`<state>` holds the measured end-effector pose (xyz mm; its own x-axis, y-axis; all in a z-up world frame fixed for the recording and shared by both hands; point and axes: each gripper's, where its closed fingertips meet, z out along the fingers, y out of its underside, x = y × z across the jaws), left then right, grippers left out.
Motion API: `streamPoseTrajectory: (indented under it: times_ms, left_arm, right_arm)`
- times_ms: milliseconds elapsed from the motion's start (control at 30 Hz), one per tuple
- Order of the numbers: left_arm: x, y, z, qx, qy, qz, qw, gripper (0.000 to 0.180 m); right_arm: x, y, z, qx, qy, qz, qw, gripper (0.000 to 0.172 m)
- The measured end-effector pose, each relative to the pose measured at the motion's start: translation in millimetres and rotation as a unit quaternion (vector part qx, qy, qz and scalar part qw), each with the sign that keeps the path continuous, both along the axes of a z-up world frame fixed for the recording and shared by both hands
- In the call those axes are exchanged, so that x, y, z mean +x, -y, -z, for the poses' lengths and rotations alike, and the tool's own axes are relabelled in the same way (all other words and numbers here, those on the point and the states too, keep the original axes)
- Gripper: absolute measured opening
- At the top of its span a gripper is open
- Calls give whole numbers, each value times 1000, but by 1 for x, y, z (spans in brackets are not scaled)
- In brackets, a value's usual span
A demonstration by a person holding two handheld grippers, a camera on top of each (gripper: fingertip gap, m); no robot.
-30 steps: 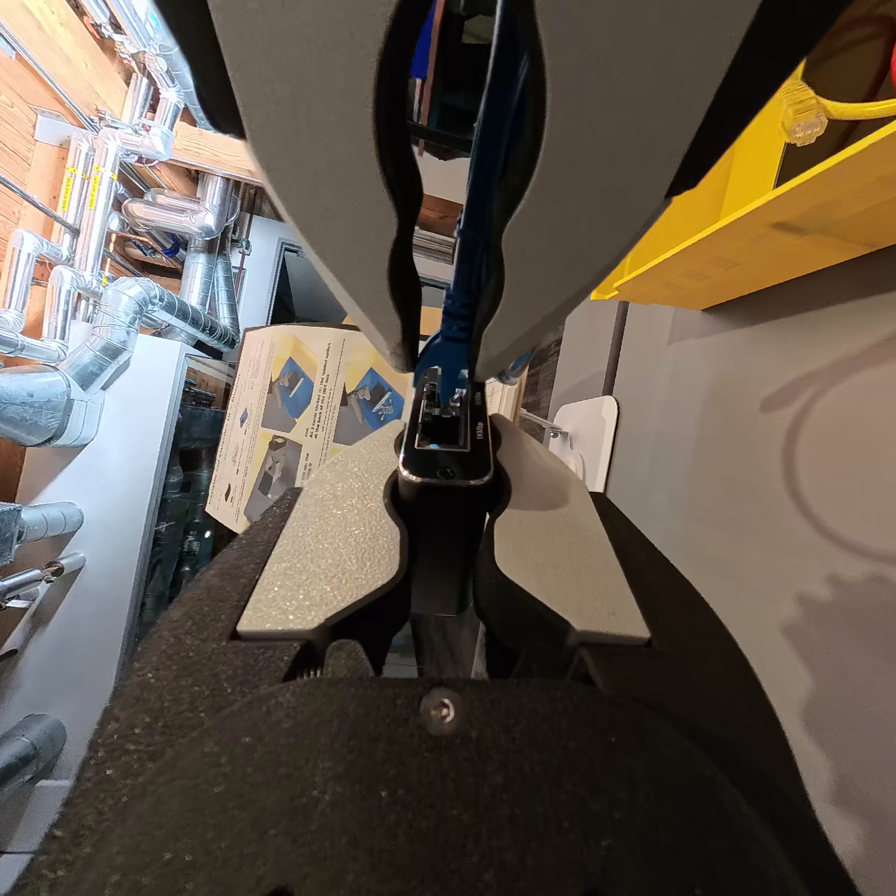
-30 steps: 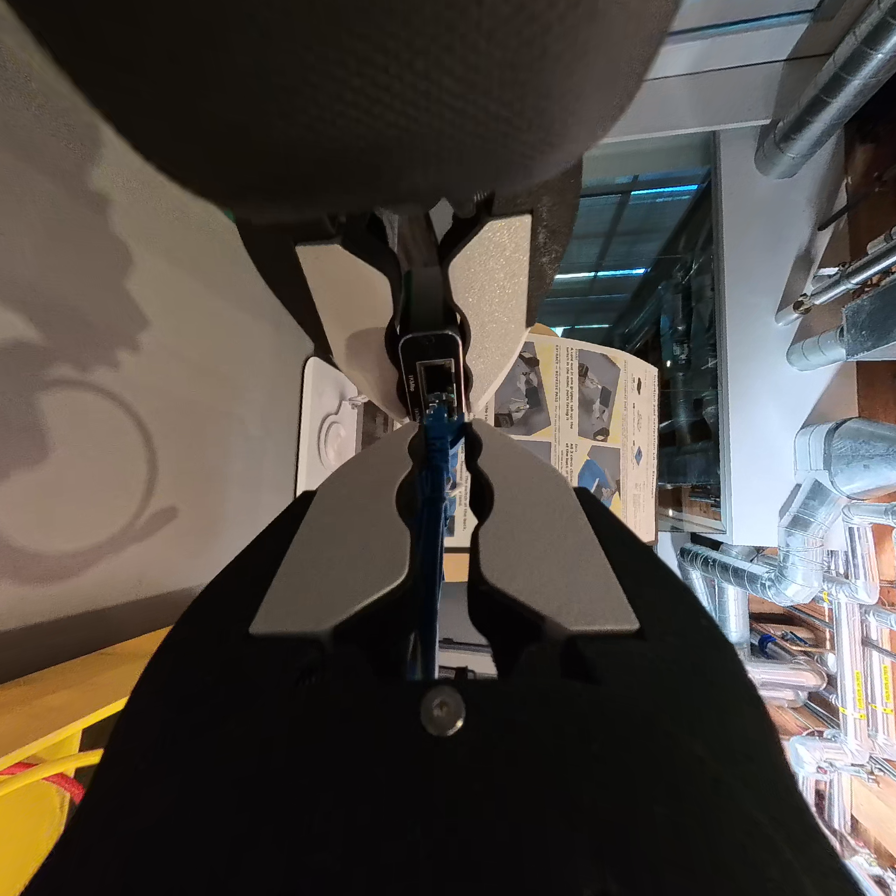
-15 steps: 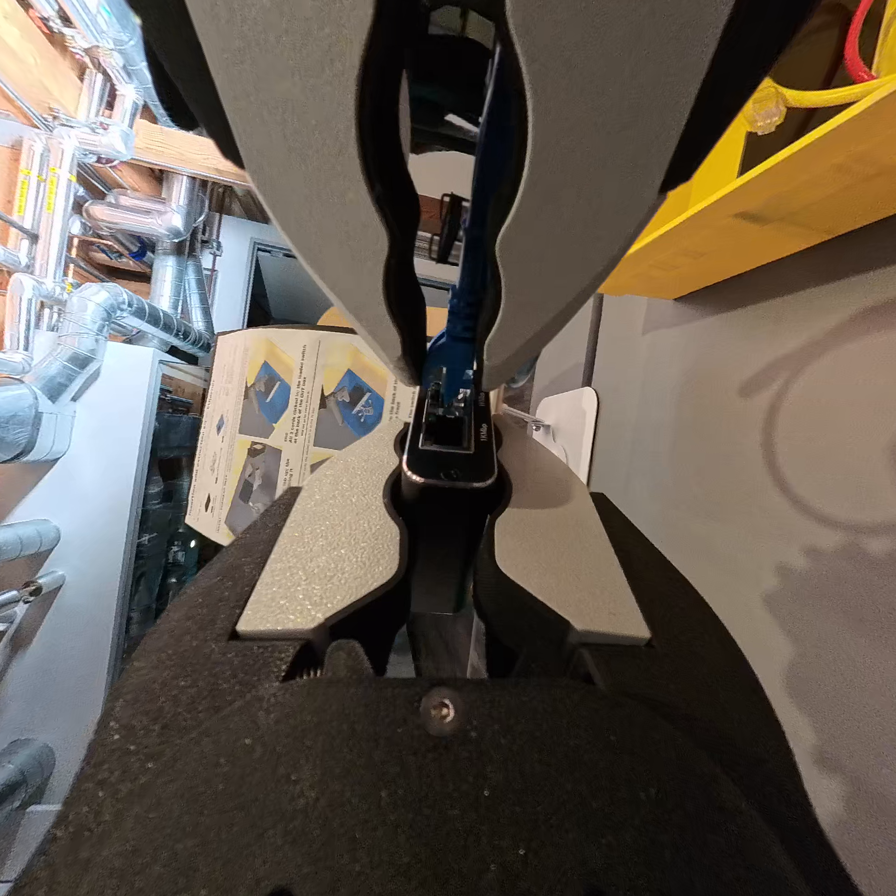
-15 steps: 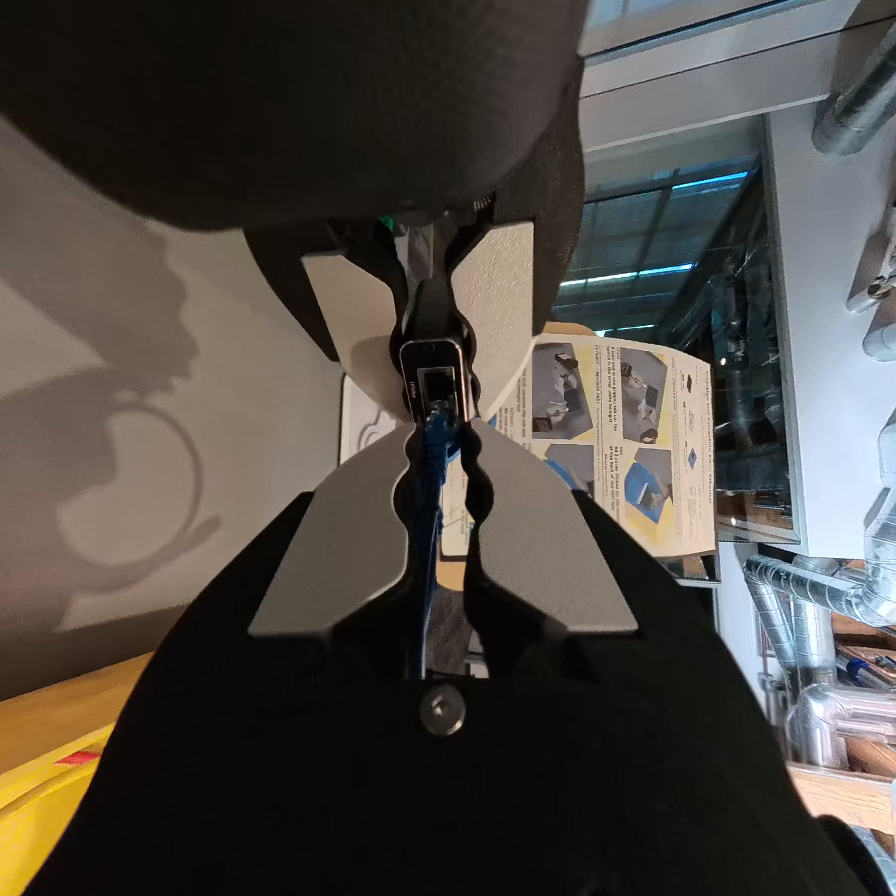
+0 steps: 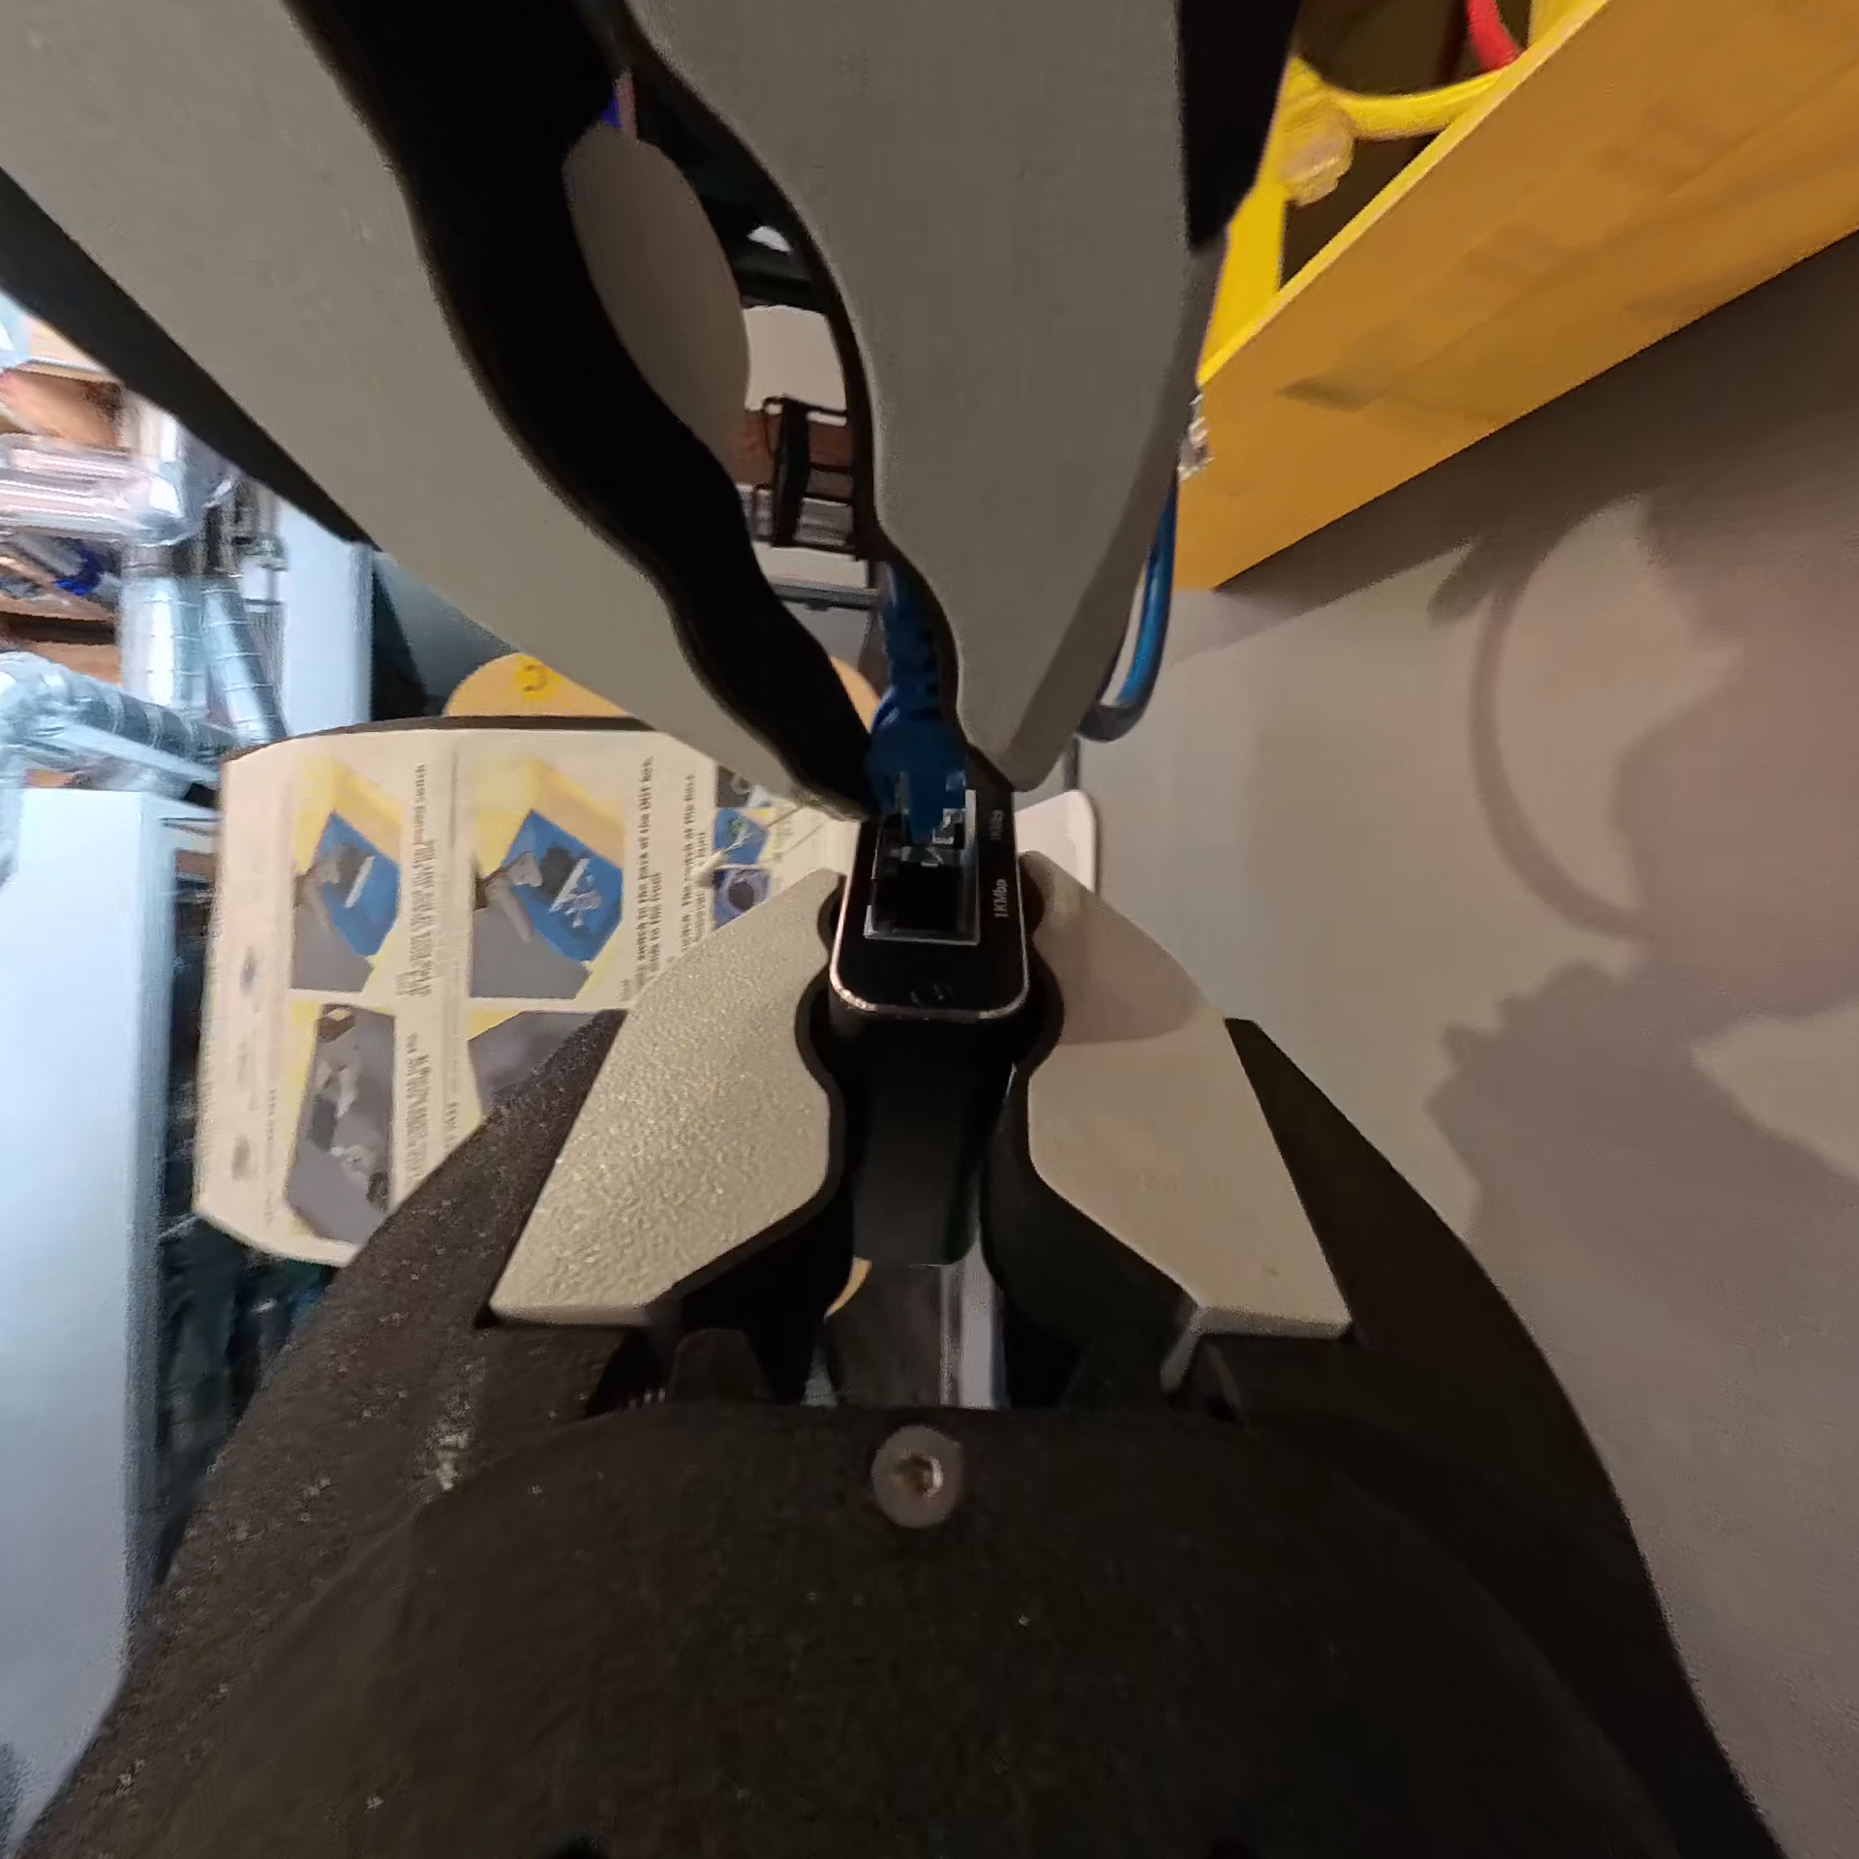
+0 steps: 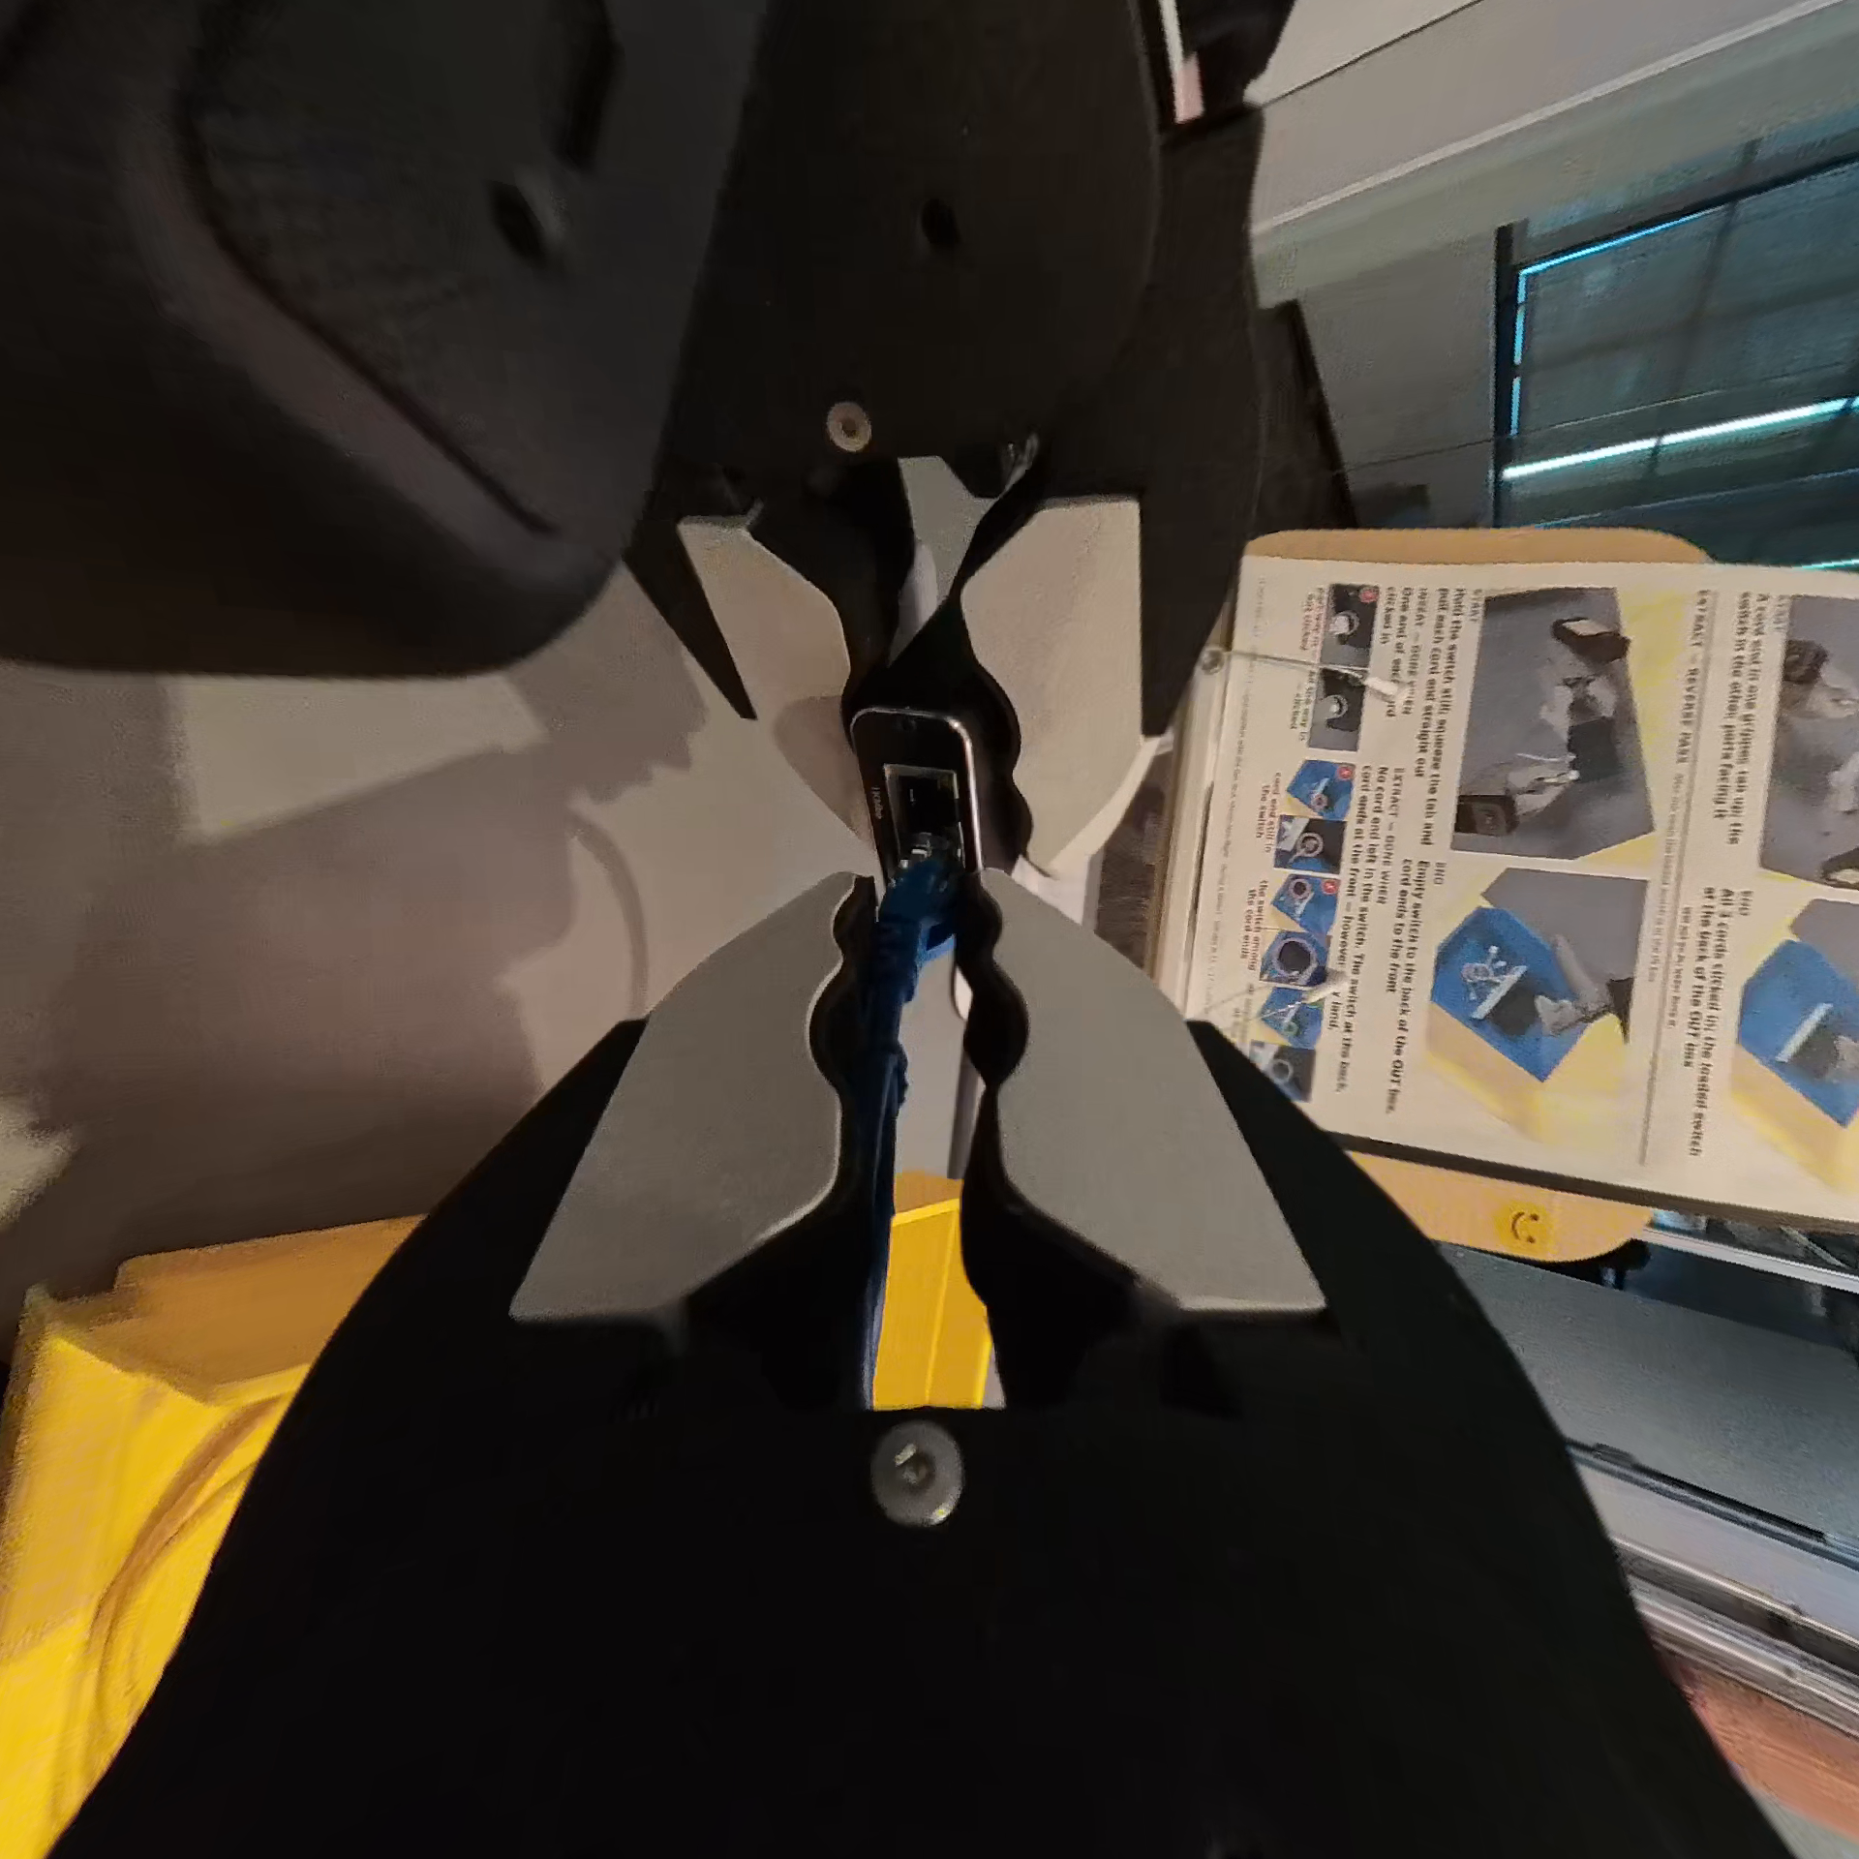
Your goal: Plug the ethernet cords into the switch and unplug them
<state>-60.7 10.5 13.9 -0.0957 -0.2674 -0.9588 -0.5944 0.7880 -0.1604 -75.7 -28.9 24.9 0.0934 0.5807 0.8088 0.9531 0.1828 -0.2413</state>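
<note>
One black switch (image 5: 931, 966) clamped in left fingers (image 5: 704, 1086), one blue cord (image 6: 885, 1016) gripped by right fingers (image 6: 724, 1086), plug at port.

**Grey tongs on rough black housings**

Both tongs share one build. The left tongs (image 5: 931, 885) have pale grey, grainy finger plates with wavy black inner edges, set in a coarse black body with one silver screw at lower centre. The right tongs (image 6: 920, 895) show smoother, darker grey plates.

Left gripper (image 5: 931, 885) and right gripper (image 6: 920, 885) face each other tip to tip. Left fingers clamp a black switch (image 5: 931, 966); right fingers pinch a blue cord (image 6: 890, 996).
</note>
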Motion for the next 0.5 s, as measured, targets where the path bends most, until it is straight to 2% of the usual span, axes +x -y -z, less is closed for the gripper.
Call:
streamPoseTrajectory:
  times_ms: [267,500]
  left_arm:
    - [10,9,23,-42,-15,25,999,27]
    - [15,17,29,-54,-19,37,998,27]
  right_arm:
    - [10,7,18,-62,18,8,998,17]
    - [14,15,22,-86,22,12,996,17]
